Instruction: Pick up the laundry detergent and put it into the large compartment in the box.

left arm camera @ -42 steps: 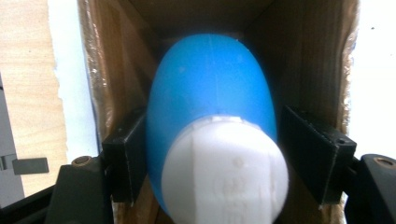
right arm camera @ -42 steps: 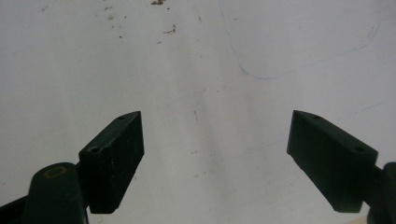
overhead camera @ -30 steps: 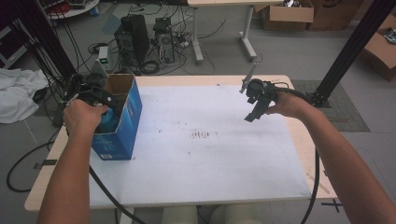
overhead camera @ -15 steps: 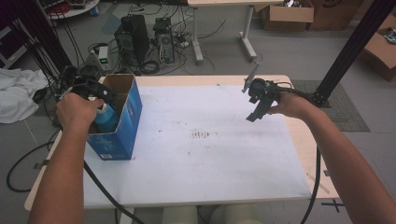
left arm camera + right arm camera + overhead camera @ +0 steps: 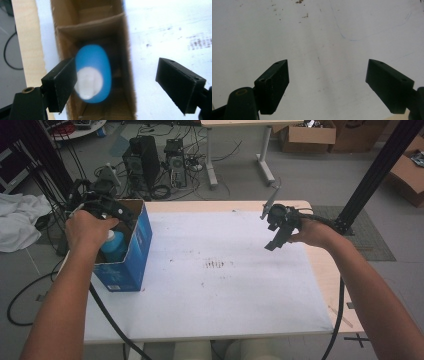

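A blue cardboard box [image 5: 136, 251] stands open-topped at the table's left edge. A blue bottle with a white cap [image 5: 114, 245] stands inside it. My left gripper [image 5: 116, 216] hangs over the box's far end, jaws pointing down. In the left gripper view the gripper [image 5: 117, 75] is wide open above the bottle [image 5: 96, 65] inside the box [image 5: 62, 42], and its fingers grip nothing. My right gripper [image 5: 278, 238] hovers over the right side of the table. It is open [image 5: 327, 77] and empty, with bare white tabletop below it.
The white table top [image 5: 215, 305] has a small patch of brown marks [image 5: 216, 265] at its middle. Wooden table edge [image 5: 327, 275] shows at the right. Computers and cables [image 5: 155, 160] sit on the floor behind, and a black post [image 5: 375, 175] rises at the right.
My left hand and gripper have drawn up and back toward the far left, uncovering the bottle in the box. The right gripper has hardly moved.
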Demonstrator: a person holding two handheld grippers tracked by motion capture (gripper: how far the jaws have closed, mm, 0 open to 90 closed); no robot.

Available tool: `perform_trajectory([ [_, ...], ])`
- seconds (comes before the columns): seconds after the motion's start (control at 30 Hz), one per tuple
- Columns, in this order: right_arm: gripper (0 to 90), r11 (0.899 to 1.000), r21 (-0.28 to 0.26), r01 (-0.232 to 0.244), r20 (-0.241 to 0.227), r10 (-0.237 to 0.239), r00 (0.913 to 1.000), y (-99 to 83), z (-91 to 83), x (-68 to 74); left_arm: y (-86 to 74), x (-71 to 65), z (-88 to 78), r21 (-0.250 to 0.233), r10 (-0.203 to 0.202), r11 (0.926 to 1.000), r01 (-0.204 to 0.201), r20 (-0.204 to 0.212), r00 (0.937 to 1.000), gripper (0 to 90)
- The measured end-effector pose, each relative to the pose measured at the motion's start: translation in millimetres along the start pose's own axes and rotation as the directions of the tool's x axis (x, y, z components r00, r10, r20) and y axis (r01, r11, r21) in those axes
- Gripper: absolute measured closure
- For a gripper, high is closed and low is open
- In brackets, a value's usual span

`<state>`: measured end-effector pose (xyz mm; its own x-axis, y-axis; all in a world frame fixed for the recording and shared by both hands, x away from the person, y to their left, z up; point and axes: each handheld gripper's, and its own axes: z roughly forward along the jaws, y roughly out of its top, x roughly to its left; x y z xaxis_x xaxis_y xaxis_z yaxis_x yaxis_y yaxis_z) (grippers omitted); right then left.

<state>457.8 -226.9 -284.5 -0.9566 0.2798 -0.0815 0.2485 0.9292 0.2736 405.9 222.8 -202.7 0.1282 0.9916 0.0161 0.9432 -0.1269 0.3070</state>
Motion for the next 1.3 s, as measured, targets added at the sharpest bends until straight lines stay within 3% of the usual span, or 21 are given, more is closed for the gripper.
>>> perform_trajectory([
  [0.3, 18.9, 1.000, -0.004, -0.001, 0.004, 0.001, 1.0000, -1.7, -2.9, 1.7, 9.9, -32.0, -19.0, -0.048, 0.100, 0.9940, -0.099, 0.028, 0.9946, 18.1],
  [0.37, 18.9, 1.000, -0.003, -0.001, 0.004, 0.001, 1.0000, -1.7, -3.5, 2.7, 12.7, -40.1, -22.2, -0.055, 0.130, 0.9903, -0.128, 0.033, 0.9910, 18.1],
  [0.4, 18.9, 1.000, -0.004, -0.001, 0.004, 0.001, 1.0000, -1.8, -4.2, 3.9, 15.3, -49.0, -24.3, -0.065, 0.161, 0.9853, -0.158, 0.039, 0.9862, 18.2],
  [0.47, 18.9, 1.000, -0.003, 0.002, 0.006, -0.002, 1.0000, -1.9, -5.1, 5.1, 16.6, -53.2, -25.1, -0.068, 0.176, 0.9825, -0.173, 0.041, 0.9835, 18.1],
  [0.57, 18.9, 1.000, -0.004, 0.003, 0.006, -0.003, 1.0000, -2.0, -5.6, 6.2, 21.0, -66.4, -26.0, -0.078, 0.226, 0.9721, -0.221, 0.053, 0.9728, 18.4],
  [0.6, 18.9, 1.000, -0.003, 0.002, 0.004, -0.002, 1.0000, -2.1, -5.9, 7.1, 24.2, -74.5, -25.1, -0.082, 0.259, 0.9637, -0.254, 0.058, 0.9641, 18.3],
  [0.67, 18.9, 1.000, -0.005, 0.002, 0.001, -0.002, 1.0000, -2.4, -5.6, 7.5, 27.7, -82.6, -23.9, -0.084, 0.291, 0.9547, -0.285, 0.060, 0.9550, 18.3],
  [0.7, 18.9, 1.000, -0.004, 0.001, 0.000, -0.001, 1.0000, -2.6, -5.3, 7.9, 29.5, -86.7, -23.1, -0.085, 0.302, 0.9513, -0.296, 0.064, 0.9512, 18.4],
  [0.73, 18.9, 1.000, -0.004, 0.001, 0.000, -0.001, 1.0000, -2.6, -5.3, 7.9, 29.5, -86.7, -23.1, -0.085, 0.302, 0.9513, -0.296, 0.064, 0.9512, 18.4],
  [0.8, 18.8, 1.000, -0.004, -0.001, -0.005, 0.001, 1.0000, -3.1, -4.0, 9.0, 35.0, -97.2, -20.2, -0.095, 0.335, 0.9401, -0.327, 0.080, 0.9389, 18.5],
  [0.83, 18.9, 1.000, -0.004, -0.001, -0.005, 0.001, 1.0000, -3.1, -3.6, 9.6, 35.0, -97.2, -20.2, -0.095, 0.335, 0.9401, -0.327, 0.080, 0.9389, 18.5],
  [0.9, 18.9, 1.000, 0.000, 0.002, -0.007, -0.002, 1.0000, -2.8, -3.3, 10.6, 40.7, -108.0, -17.3, -0.101, 0.369, 0.9272, -0.361, 0.088, 0.9250, 18.5],
  [0.93, 18.9, 1.000, -0.001, 0.004, -0.008, -0.004, 1.0000, -2.5, -3.6, 11.0, 40.7, -108.0, -17.3, -0.101, 0.369, 0.9272, -0.361, 0.088, 0.9250, 18.5],
  [0.97, 18.9, 1.000, -0.001, 0.004, -0.008, -0.004, 1.0000, -2.5, -3.6, 11.0, 42.5, -111.7, -16.2, -0.106, 0.382, 0.9222, -0.372, 0.093, 0.9197, 18.5],
  [1.0, 18.9, 1.000, -0.003, 0.004, -0.008, -0.004, 1.0000, -2.0, -4.1, 11.8, 45.9, -119.0, -13.9, -0.115, 0.407, 0.9110, -0.396, 0.101, 0.9077, 18.6],
  [1.03, 18.9, 1.000, -0.004, 0.002, -0.009, -0.002, 1.0000, -1.7, -4.3, 12.4, 47.5, -122.7, -12.4, -0.120, 0.422, 0.9040, -0.410, 0.105, 0.9003, 18.6],
  [1.07, 18.9, 1.000, -0.004, 0.002, -0.009, -0.002, 1.0000, -1.7, -4.3, 12.4, 47.5, -122.7, -12.4, -0.120, 0.422, 0.9040, -0.410, 0.105, 0.9003, 18.6],
  [1.2, 18.8, 1.000, -0.003, 0.003, -0.009, -0.003, 1.0000, -0.8, -4.3, 14.3, 53.0, -137.0, -5.7, -0.132, 0.474, 0.8785, -0.459, 0.122, 0.8719, 18.6],
  [1.23, 18.8, 1.000, 0.000, 0.006, -0.011, -0.006, 0.9999, -0.6, -4.8, 15.0, 56.1, -142.6, -2.1, -0.137, 0.491, 0.8692, -0.475, 0.133, 0.8607, 18.7],
  [1.27, 18.8, 1.000, 0.000, 0.006, -0.011, -0.006, 0.9999, -0.6, -4.8, 15.0, 56.1, -142.6, -2.1, -0.137, 0.491, 0.8692, -0.475, 0.133, 0.8607, 18.7],
  [1.3, 18.9, 1.000, -0.003, 0.003, -0.011, -0.003, 0.9999, -0.7, -5.8, 15.7, 59.4, -147.5, 2.5, -0.130, 0.507, 0.8609, -0.492, 0.143, 0.8500, 18.7],
])
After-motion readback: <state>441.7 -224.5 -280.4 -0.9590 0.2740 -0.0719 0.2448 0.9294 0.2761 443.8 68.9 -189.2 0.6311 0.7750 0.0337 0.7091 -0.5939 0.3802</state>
